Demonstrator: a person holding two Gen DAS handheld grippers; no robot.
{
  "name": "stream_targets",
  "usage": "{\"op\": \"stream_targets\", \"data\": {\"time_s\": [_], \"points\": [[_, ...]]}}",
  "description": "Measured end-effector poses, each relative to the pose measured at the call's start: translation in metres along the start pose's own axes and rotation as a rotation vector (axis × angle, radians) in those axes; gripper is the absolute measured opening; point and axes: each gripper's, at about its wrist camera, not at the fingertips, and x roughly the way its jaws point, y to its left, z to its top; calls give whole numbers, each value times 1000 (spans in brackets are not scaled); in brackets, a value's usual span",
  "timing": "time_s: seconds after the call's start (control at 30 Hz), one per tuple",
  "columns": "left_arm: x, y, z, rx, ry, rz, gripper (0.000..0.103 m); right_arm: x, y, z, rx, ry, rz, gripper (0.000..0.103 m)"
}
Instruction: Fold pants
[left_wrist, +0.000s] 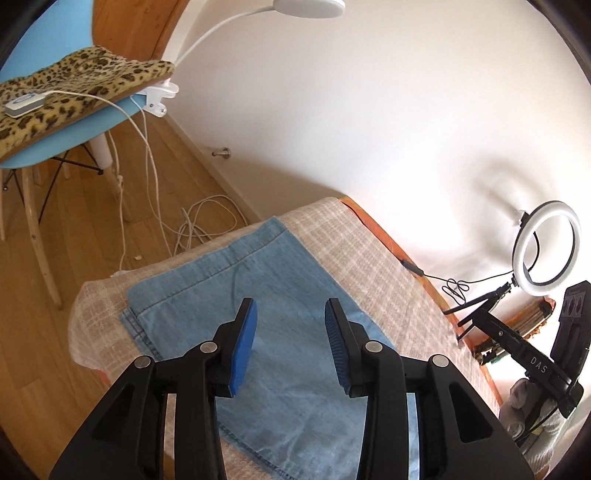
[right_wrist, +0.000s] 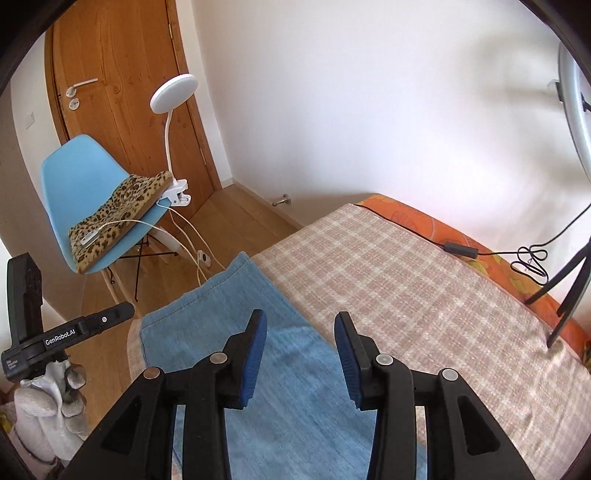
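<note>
"DAS", "GenRobot.AI" on hand-held grippers (left_wrist: 537, 363) (right_wrist: 61, 338)

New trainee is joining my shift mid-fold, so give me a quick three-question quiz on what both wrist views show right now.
1. True or false: the left claw is clamped on the denim pants.
2. What lies directly under the pants? A) bare wooden floor B) checked blanket C) leopard-print cushion
3. What is clipped to the blue chair?

Key
1. False: both the left claw and the right claw hang open above the cloth, nothing between the pads.
2. B.
3. A white clip-on lamp.
</note>
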Motion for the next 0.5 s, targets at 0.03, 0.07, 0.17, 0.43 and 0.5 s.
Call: {"op": "stream_targets", "data": {"time_s": [0.03, 0.07, 0.17, 0.43, 0.5], "points": [[1, -9, -2, 15, 12, -21, 43, -13, -8, -7, 18, -9, -13, 40], [2, -18, -4, 28, 23, -40, 46, -28, -15, -14, 33, -17, -27, 40], [10, -48, -14, 75, 74, -110, 48, -68, -33, -39, 64, -35, -80, 40], [39, -145, -61, 217, 252, -275, 48, -177, -88, -135, 178, -58, -246, 40], [45, -171, -77, 254, 304, -309, 49, -199, -103, -160, 220, -53, -298, 40]]}}
